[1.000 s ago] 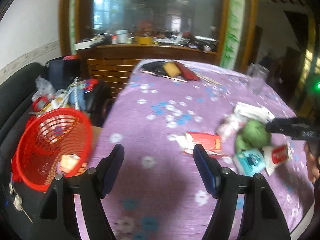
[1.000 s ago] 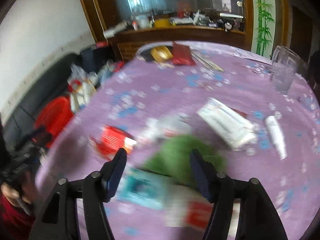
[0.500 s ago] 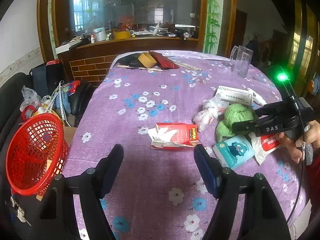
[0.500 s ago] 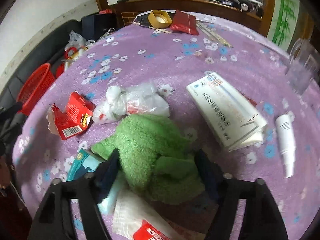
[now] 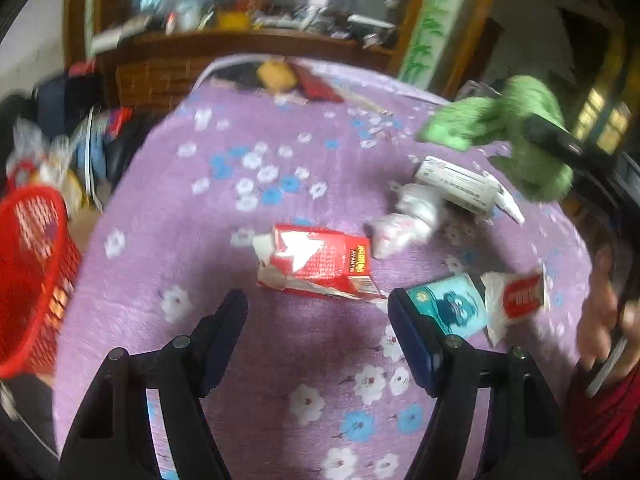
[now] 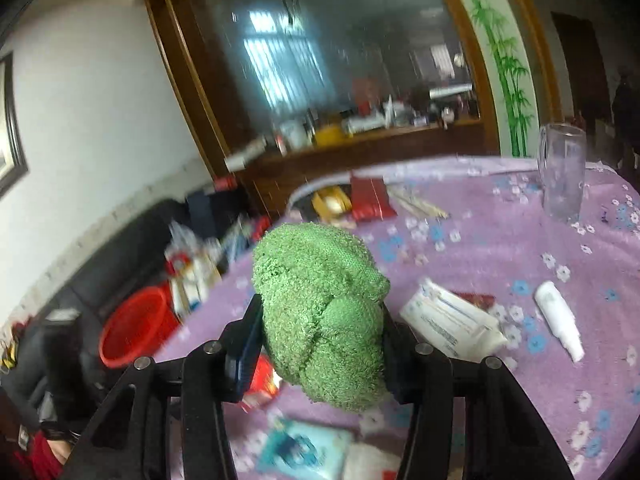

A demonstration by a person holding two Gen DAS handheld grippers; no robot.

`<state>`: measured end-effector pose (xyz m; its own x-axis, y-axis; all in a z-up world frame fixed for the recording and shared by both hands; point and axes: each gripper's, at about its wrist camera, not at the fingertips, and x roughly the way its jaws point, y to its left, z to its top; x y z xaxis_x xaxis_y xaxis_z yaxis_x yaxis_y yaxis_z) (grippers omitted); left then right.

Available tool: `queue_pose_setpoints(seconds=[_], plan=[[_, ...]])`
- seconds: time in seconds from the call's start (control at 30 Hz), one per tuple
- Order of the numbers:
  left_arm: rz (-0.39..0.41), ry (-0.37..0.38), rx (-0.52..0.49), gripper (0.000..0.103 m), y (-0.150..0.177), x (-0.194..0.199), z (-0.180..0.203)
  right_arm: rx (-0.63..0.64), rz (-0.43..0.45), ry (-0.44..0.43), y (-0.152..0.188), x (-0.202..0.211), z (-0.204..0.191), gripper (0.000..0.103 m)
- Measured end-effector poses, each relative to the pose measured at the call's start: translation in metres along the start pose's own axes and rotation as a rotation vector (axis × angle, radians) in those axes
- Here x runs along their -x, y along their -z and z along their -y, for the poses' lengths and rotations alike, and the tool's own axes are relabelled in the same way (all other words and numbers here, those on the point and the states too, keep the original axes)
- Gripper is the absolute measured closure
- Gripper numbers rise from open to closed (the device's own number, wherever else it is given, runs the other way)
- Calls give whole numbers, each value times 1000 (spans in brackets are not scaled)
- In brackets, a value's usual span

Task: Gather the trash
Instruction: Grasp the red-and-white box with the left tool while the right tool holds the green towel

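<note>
My right gripper (image 6: 320, 344) is shut on a crumpled green towel (image 6: 320, 304) and holds it up above the purple flowered table (image 6: 520, 240); the towel also shows in the left wrist view (image 5: 516, 128), raised at the upper right. My left gripper (image 5: 318, 320) is open and empty, low over the table just in front of a torn red carton (image 5: 320, 264). A red mesh basket (image 5: 28, 276) stands off the table's left edge; it also shows in the right wrist view (image 6: 136, 324).
On the table lie a white plastic bag (image 5: 408, 220), a white box (image 5: 456, 188), a teal packet (image 5: 452, 308), a red-and-white wrapper (image 5: 516, 300), a white tube (image 6: 560, 320) and a glass mug (image 6: 562, 172). A sofa with clutter (image 6: 192, 264) sits left.
My right gripper closed on the green towel and lifted it off the table. My left gripper moved closer to the red carton and stayed open.
</note>
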<state>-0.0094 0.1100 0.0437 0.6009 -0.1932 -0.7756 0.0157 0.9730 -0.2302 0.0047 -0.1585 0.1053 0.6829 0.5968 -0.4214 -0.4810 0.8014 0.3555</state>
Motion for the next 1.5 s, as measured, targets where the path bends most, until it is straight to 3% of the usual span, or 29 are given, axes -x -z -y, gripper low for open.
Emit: queue_pose_setpoints(seconds=[0.07, 0.17, 0.27, 0.4, 0.6, 0.7, 0.8, 0.83, 1.1, 1.2, 1.5], plan=[[-33, 47, 79, 35, -4, -6, -10, -27, -6, -30, 3, -4, 7, 48], [-80, 118, 196, 49, -8, -17, -23, -54, -23, -37, 8, -7, 17, 48], [-108, 148, 251, 59, -9, -29, -21, -60, -17, -36, 7, -1, 22, 48], [-112, 126, 275, 69, -11, -40, -8, -68, 3, -66, 7, 6, 23, 48], [-114, 44, 235, 69, -16, -61, 9, -69, 10, -77, 7, 11, 21, 47], [-79, 6, 208, 70, -20, -62, 11, -68, 7, -70, 8, 10, 23, 47], [-59, -4, 199, 91, -22, -66, 6, -70, 0, -69, 8, 7, 24, 47], [-48, 4, 201, 93, -22, -67, 4, -67, -1, -65, 9, 6, 24, 47], [122, -11, 152, 98, -25, -51, 4, -46, -17, -36, 12, -2, 21, 47], [212, -46, 122, 98, -26, -37, 9, -36, -22, -27, 13, -5, 20, 47], [376, -138, 36, 98, -24, -10, 25, -6, -26, 10, 17, -9, 16, 47]])
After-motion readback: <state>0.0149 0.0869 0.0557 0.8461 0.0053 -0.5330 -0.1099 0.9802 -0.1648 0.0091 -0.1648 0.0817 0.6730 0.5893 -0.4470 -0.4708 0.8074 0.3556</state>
